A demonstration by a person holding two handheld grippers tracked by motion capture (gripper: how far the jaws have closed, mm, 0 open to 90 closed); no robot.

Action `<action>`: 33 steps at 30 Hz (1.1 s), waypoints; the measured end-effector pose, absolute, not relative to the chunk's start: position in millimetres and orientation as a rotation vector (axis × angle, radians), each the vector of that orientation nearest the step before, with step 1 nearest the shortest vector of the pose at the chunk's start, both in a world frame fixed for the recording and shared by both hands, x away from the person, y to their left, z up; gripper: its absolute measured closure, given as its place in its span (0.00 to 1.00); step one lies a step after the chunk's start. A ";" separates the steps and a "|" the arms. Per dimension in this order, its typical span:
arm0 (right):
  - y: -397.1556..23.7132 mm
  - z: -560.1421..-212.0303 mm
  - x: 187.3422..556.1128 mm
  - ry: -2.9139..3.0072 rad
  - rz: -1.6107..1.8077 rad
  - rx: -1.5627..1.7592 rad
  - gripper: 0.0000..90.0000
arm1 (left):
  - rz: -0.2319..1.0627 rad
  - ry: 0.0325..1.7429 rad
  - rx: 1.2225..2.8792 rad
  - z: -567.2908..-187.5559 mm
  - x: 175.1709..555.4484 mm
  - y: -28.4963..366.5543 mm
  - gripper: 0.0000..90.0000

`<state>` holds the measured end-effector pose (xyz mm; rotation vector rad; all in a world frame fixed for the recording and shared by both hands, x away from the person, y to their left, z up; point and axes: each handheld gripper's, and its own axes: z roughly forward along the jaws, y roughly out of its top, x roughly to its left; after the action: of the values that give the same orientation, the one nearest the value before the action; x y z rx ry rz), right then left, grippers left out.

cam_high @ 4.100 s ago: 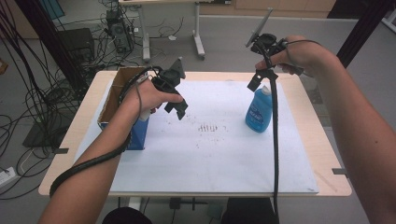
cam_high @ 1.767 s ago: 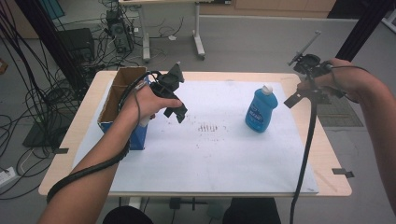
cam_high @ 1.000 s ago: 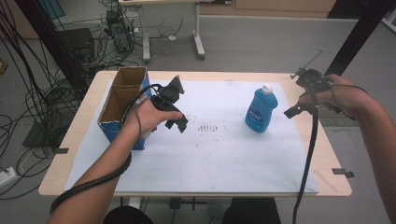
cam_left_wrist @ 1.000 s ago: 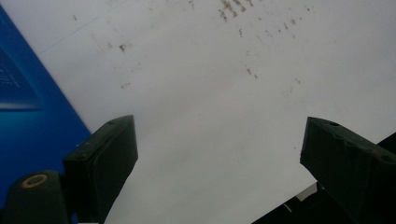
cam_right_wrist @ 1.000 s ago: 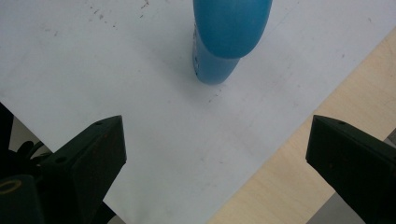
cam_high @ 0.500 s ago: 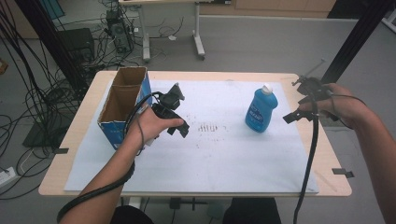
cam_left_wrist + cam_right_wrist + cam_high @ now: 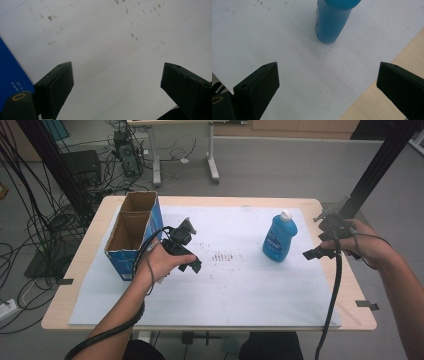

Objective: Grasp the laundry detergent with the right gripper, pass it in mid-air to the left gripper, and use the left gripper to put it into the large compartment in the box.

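Near edge: both forearms come in from the bottom, nothing carried in either hand-held tool.

Left gripper: over the white sheet left of centre, just right of the cardboard box. Jaws apart, wide, nothing between them. The left gripper view has bare stained paper in the gap and a strip of the box's blue side at the left edge. No contact with the box that I can see.

Right gripper: at the right edge of the table, near the blue bottle but clear of it. Jaws spread wide, empty. In the right gripper view the bottle stands ahead of the jaws, past the tips, not between them.

Mid table: the bottle is upright on the sheet, right of centre, white cap on. The box sits at the far left, open top, looks empty from above.

Progress, my read: early. Nothing gripped, nothing in the box. If the job is bottle into box, all of it is left: close on the bottle, lift, carry left, set down. Right tool is best placed; it needs to push forward until the body sits between the pads.

Far: floor, cables, another desk's legs.
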<state>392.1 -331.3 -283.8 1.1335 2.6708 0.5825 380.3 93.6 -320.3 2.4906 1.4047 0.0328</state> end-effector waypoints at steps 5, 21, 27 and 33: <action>-334.2 -299.4 389.1 2.675 0.601 1.146 0.05 | 0.025 1.417 2.505 -326.0 379.8 94.0 0.13; -344.7 -332.1 389.6 2.636 0.696 1.179 0.05 | 0.012 1.435 2.548 -331.1 381.2 96.0 0.13; -345.4 -341.3 389.0 2.605 0.741 1.172 0.05 | 0.002 1.440 2.555 -335.6 380.4 96.5 0.13; -344.0 -349.2 387.1 2.582 0.794 1.186 0.05 | -0.003 1.446 2.563 -339.5 379.9 97.7 0.13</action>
<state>387.1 -344.0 -349.2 1.1858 2.5819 0.7937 379.9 97.7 -339.5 2.5626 1.4461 -0.0032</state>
